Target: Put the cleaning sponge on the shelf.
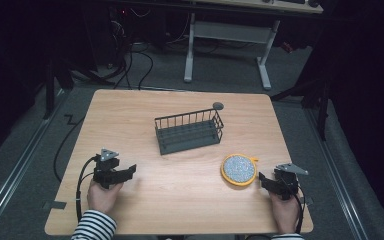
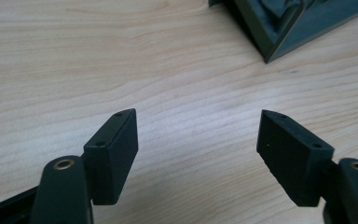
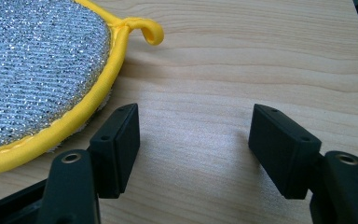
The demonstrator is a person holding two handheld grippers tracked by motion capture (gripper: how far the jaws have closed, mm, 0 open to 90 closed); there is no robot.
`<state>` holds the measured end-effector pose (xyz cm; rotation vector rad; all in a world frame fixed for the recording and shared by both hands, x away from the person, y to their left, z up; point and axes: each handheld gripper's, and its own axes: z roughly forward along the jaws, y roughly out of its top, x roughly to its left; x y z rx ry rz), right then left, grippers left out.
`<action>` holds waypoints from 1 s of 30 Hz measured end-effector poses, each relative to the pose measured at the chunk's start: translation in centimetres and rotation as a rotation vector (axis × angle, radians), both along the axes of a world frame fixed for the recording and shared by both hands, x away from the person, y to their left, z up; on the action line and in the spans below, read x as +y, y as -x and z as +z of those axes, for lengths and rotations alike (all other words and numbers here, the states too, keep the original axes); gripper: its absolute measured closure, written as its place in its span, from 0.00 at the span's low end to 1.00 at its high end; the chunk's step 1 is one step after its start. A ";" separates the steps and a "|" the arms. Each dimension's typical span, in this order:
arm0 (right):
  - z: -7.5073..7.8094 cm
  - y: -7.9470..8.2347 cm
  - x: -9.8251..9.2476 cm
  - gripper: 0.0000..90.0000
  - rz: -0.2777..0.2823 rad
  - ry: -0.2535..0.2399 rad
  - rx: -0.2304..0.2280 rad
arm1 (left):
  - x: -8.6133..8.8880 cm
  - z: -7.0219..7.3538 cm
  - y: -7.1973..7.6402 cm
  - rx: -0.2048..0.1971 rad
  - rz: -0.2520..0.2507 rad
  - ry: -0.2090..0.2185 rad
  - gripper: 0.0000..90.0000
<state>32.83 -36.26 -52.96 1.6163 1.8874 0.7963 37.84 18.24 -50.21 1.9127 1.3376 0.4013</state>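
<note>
High view: a dark grey wire rack (image 1: 189, 132) stands near the middle of the wooden table (image 1: 180, 200), its long axis running left to right and tilted a little, the right end farther from the person. A round scrubbing pad (image 1: 239, 169) with a silver face and yellow rim lies flat toward the near right, well apart from the rack, its small yellow loop pointing to the right. The left gripper (image 1: 125, 171) rests near the near-left edge, aimed right across bare wood, jaws spread wide and holding nothing. The right gripper (image 1: 263, 179) sits just beside the pad, close to the table's right edge, aimed left, jaws likewise parted and empty. Left gripper view has open wood ahead of the jaws and the rack's corner (image 2: 279, 28) beyond. Right gripper view puts the pad's rim (image 3: 74, 116) just by one jaw.
</note>
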 end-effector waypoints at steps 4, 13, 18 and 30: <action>0.0 0.0 0.0 0.37 -0.002 -0.004 -0.001 | 0.1 0.7 -0.6 0.018 -0.017 0.054 0.35; 0.0 0.1 0.0 0.37 -0.004 -0.006 -0.001 | -0.7 3.3 -2.4 -0.013 -0.044 0.058 0.37; 0.0 0.1 0.0 0.37 -0.004 -0.006 -0.002 | -1.4 4.8 -3.6 -0.038 -0.061 0.057 0.37; 0.0 0.1 0.0 0.37 -0.003 -0.006 -0.002 | -4.3 7.6 -7.8 -0.052 -0.084 0.029 0.37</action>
